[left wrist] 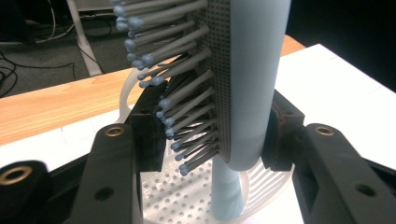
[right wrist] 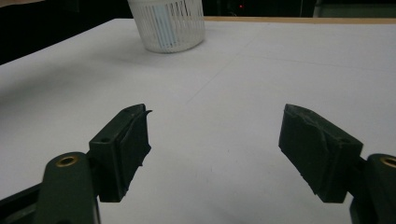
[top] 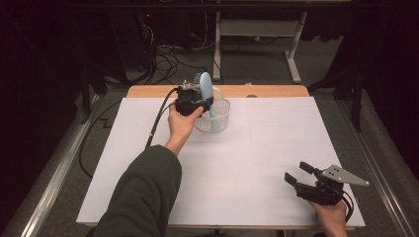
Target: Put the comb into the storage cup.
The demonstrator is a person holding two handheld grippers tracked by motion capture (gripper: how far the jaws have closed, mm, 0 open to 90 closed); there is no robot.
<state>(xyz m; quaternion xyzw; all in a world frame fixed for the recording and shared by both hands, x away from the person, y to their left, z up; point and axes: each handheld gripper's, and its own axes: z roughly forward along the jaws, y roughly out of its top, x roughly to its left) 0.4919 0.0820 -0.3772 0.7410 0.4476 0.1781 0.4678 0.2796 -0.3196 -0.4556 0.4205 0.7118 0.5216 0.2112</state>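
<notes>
My left gripper [top: 200,102] was clamped on the blue hairbrush [top: 207,91], which stood handle-down inside the white basket [top: 221,120]; placing looked nearly finished, only the release left. My right gripper [top: 298,174] rested near the table [top: 267,148] edge, jaws apart, holding nothing.

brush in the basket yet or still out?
In, handle end only. The brush stands upright, handle inside the basket, head above the rim, left gripper jaws either side of the head.
</notes>
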